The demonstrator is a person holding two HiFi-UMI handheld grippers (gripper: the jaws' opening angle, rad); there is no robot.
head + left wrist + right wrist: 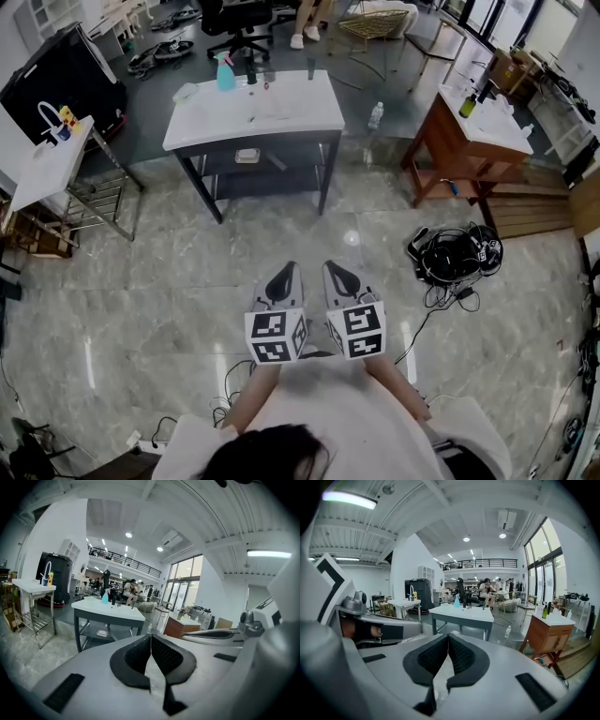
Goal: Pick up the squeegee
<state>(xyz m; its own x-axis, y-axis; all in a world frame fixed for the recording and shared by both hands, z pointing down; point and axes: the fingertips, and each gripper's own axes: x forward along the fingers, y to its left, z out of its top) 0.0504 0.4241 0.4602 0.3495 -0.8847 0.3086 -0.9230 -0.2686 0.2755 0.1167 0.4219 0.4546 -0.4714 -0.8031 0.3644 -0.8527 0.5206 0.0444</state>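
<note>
While both tools are held well short of the table (pixel 281 117) | left gripper (pixel 151 637): jaws pressed together, nothing held | right gripper (pixel 448 637): likewise closed, empty | squeegee: not made out, presumably among small things by the spray bottle (pixel 226 73) | risk: bottle could be knocked over, or the wrong thing seized, if jaws are not parted before arrival

This is a big open-plan lab or test hall. A white-topped sink table (pixel 291 108) stands on polished stone floor (pixel 141 281). A wooden vanity (pixel 436 145) stands right of it, a cable tangle (pixel 457 253) lies in front, and an office chair (pixel 236 19) sits behind. Beyond it are a railed mezzanine (pixel 480 564) and tall windows (pixel 543 571).
</note>
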